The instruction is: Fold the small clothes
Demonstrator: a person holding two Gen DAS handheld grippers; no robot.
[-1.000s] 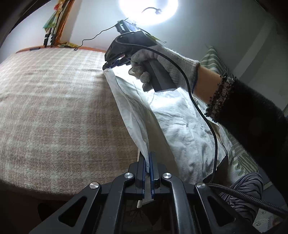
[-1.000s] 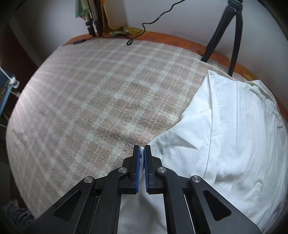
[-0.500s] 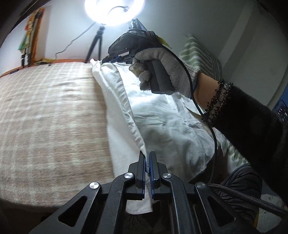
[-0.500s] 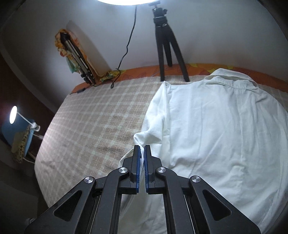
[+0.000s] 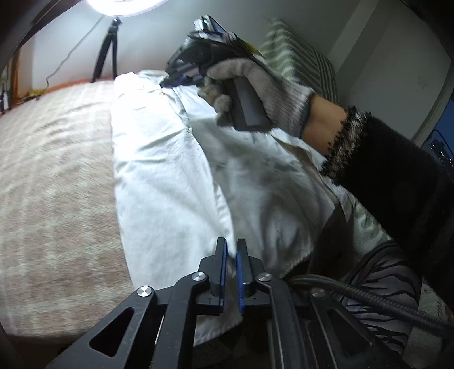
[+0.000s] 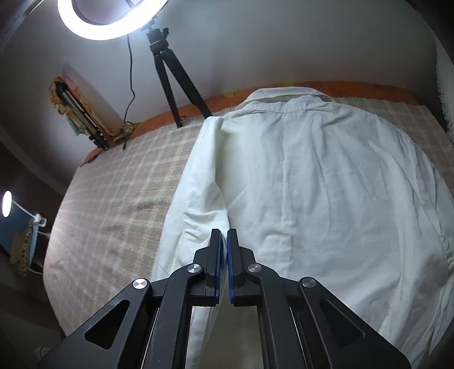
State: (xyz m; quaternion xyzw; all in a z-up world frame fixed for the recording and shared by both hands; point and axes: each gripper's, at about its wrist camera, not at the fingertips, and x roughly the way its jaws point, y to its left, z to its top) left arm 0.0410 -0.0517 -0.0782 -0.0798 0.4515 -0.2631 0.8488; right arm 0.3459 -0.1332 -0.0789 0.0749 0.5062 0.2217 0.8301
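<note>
A bed is covered by a beige plaid blanket [image 6: 119, 204], with an orange edge [image 6: 354, 86] seen along the wall. A lit ring light [image 6: 96, 20] is carried on a black tripod [image 6: 170, 73] at the far side of the bed. A folded tripod [image 6: 78, 113] is leaned against the wall, and a green striped cushion [image 5: 300, 56] is seen in the left wrist view.

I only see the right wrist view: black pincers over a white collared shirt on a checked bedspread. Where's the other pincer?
Observer: The left gripper is at the white collared shirt's near end, its jaws opening with cloth between them.
Operator: Who holds mine?
Observer: A hand in a grey knitted glove holds the right gripper at the shirt's far end.
Operator: Anything behind it?
Observer: A green-and-white striped cushion.
</note>
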